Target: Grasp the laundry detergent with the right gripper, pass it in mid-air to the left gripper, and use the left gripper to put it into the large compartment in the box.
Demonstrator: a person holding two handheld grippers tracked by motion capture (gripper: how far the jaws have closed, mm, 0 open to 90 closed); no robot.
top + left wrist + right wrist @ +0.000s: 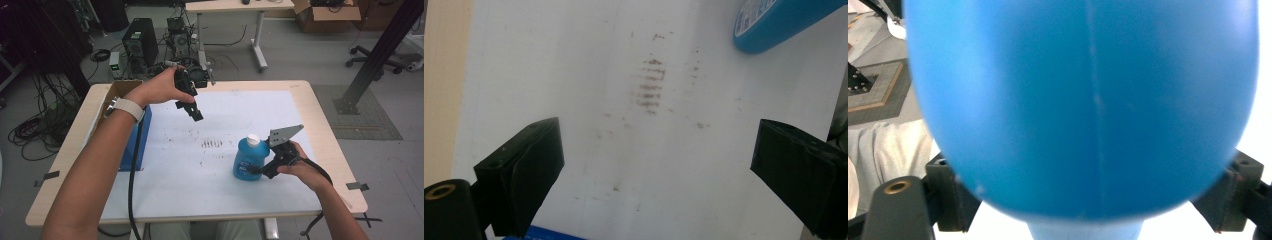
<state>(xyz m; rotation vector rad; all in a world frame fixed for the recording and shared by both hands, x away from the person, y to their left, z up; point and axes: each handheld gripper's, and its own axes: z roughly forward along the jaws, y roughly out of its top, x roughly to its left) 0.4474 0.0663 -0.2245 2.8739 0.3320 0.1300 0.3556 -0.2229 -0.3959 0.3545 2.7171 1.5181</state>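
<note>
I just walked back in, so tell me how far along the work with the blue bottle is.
Early stage. The blue bottle stands upright on the white mat, white cap on. In hand: the right gripper has its jaws around the bottle's side, pressing on both flanks. The left gripper hangs open above the mat, holding nothing. Lifting or moving the bottle is not yet done.
</note>
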